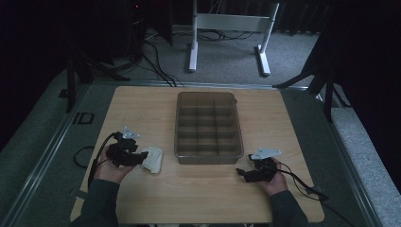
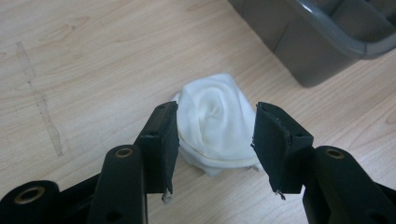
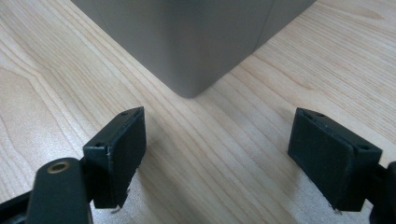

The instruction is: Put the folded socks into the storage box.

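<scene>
A white rolled cloth lies on the wooden table, left of the grey divided bin. My left gripper is low over the table with its jaws open on either side of the cloth. In the left gripper view the pads stand close against the roll's near end, and I cannot tell if they touch it. My right gripper rests near the bin's front right corner. The right gripper is wide open, with bare wood between its jaws.
The bin has several empty compartments and stands mid-table; its corner is just ahead of the right gripper. Its dark wall is beyond the cloth. Cables trail from both grippers. White desk legs stand on the floor behind the table.
</scene>
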`<state>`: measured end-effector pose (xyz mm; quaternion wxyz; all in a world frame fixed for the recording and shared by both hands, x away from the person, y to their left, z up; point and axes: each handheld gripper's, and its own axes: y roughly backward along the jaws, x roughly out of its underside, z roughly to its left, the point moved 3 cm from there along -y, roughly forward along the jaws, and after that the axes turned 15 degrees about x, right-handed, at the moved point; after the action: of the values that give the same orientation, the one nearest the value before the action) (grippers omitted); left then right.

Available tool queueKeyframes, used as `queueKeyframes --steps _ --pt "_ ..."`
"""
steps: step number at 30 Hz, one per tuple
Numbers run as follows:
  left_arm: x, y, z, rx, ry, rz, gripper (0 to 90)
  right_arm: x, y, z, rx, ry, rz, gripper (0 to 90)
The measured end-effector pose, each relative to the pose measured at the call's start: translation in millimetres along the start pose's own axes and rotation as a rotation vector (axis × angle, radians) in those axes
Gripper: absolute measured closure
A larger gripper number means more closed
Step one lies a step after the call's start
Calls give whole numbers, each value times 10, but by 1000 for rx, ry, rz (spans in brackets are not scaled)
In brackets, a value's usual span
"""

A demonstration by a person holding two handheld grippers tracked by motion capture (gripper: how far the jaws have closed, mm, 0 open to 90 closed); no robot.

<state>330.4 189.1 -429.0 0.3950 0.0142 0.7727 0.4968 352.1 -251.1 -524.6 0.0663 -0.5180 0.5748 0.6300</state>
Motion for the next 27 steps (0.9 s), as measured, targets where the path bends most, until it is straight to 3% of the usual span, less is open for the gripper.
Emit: queueKeyframes --steps 17,27 --pt "-39 -170 -82 32 -1 84 534 0 0 0 0 0 0 190" --pt "-44 -383 -38 37 46 117 518 0 0 0 0 0 0 190"
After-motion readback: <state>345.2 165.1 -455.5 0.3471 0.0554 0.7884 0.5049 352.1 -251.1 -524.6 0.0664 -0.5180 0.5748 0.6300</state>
